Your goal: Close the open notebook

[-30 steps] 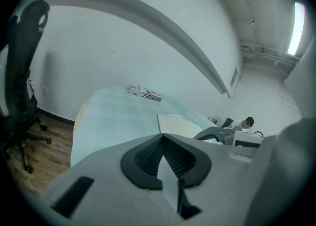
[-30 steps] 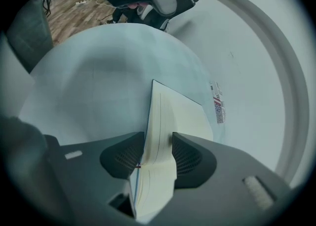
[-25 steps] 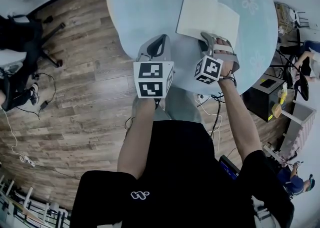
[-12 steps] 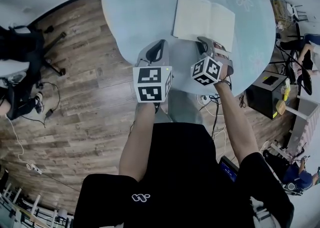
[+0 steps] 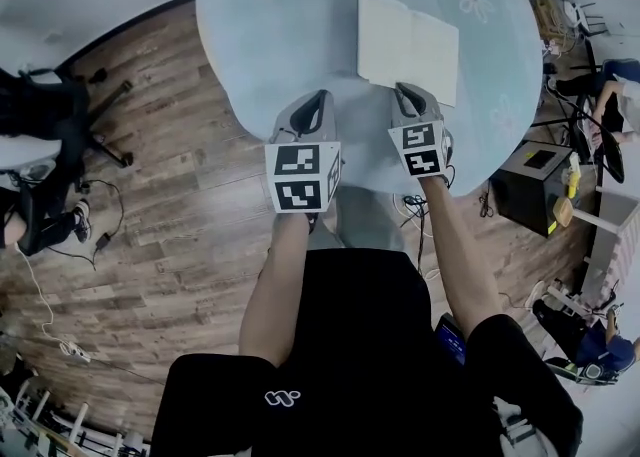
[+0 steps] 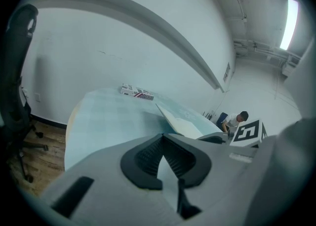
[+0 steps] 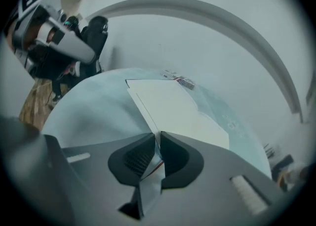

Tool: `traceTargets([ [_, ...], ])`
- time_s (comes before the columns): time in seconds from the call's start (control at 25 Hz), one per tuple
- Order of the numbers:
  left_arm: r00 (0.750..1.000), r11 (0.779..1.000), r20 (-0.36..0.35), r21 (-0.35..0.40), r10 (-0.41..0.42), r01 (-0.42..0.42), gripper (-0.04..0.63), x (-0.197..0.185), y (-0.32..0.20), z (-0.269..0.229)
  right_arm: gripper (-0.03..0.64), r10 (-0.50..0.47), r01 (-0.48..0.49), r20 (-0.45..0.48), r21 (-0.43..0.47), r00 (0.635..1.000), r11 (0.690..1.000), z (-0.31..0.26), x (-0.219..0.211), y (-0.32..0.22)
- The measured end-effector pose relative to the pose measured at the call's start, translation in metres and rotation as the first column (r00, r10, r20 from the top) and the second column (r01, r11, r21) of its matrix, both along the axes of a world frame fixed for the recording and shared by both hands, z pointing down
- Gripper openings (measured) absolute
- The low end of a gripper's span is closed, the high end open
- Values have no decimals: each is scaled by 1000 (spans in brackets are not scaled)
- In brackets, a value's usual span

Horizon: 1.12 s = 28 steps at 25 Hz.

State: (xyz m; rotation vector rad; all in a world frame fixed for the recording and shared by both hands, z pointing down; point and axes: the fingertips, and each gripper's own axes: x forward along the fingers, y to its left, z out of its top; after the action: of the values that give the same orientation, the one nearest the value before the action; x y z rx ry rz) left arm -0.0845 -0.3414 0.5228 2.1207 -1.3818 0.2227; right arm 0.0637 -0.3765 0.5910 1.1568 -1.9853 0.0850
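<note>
Looking down on round pale-blue tabletop [image 5: 280,25] over wood floor [image 5: 170,235]. Seeing notebook [image 5: 410,45] open on the far-right part of it, blank pale pages up, near edge toward the person, well inside the rim.

Pinching that near edge, roughly at the centre fold, with right gripper [image 5: 404,91]. Closing the fingers, now almost together, with thin paper edge and a reddish streak caught between the pads [image 7: 136,158]. Can't tell which leaf, or how many. Pointing forward and down, marker cube toward the person.

Holding left gripper [image 5: 318,97] just left of the right one, over bare tabletop near the rim, apart from the notebook. Fingers clenched tip to tip, nothing between them, only tabletop visible through the gap behind the tips.

Reading left half of notebook as slightly raised in the left gripper view, but not clear enough to confirm.

Also spotting small printed box [image 6: 137,91] at far edge of tabletop, well apart from notebook. Black office chair [image 5: 60,110] on floor at left. Seated person [image 6: 240,119] in background at right.
</note>
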Motion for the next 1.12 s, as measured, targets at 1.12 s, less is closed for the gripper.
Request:
traceTargets([
  [1.12, 998, 998, 12, 18, 63, -63, 3, 25, -2, -12, 84, 601, -526, 575, -317, 555, 789, 0, 92, 9],
])
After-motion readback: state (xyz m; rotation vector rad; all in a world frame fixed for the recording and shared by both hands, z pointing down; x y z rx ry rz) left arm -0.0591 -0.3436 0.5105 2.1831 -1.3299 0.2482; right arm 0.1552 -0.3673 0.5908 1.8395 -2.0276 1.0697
